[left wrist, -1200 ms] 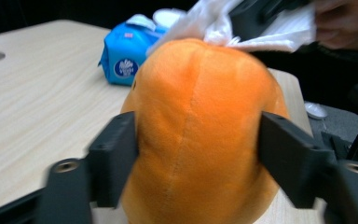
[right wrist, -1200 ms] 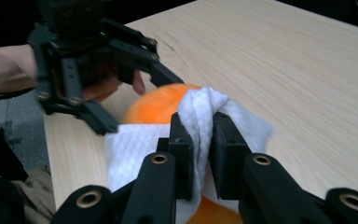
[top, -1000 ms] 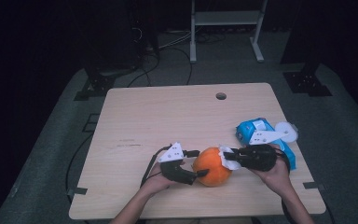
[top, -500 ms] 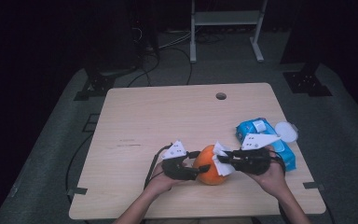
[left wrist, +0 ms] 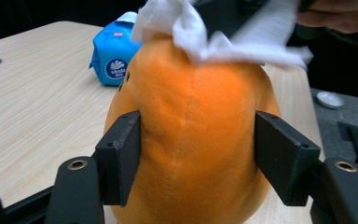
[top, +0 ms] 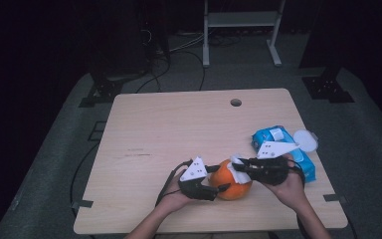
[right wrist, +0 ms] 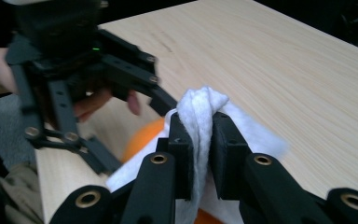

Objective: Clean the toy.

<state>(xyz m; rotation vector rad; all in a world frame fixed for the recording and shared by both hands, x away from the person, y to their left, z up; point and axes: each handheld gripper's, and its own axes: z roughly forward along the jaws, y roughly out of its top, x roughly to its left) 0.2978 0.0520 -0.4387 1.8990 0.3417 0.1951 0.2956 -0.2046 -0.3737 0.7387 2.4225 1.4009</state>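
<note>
— Where is the orange toy right now?

— The orange plush toy (top: 233, 181) sits on the desk (top: 179, 129), low in the high view and a little right of centre, between my two hands. In the left gripper view it takes up the middle of the frame.

— And your left tool?

— My left tool (top: 218, 185) comes at the toy from the left of the high view. In its own view the two black jaws stand on either side of the toy's body, both pads right against the plush. Its jaws have just been closing and then eased a little wider, with the toy between them. I read that as a grasp on the toy, though how hard the pads press I can't tell from the fuzzy fabric.

— What about the right one?

— My right tool (top: 239, 166) is clenched on a white tissue (right wrist: 199, 116). In the right gripper view the tissue is pinched between the two pads, bunched above them and hanging below. In the left gripper view the same tissue lies across the top of the toy, at the upper middle of the frame.

— Anything else on the desk?

— A blue tissue pack (top: 283, 149) lies at the right of the high view, just behind my right hand (top: 288, 186). A small round white lid (top: 306, 141) rests at the pack's far right edge.
</note>
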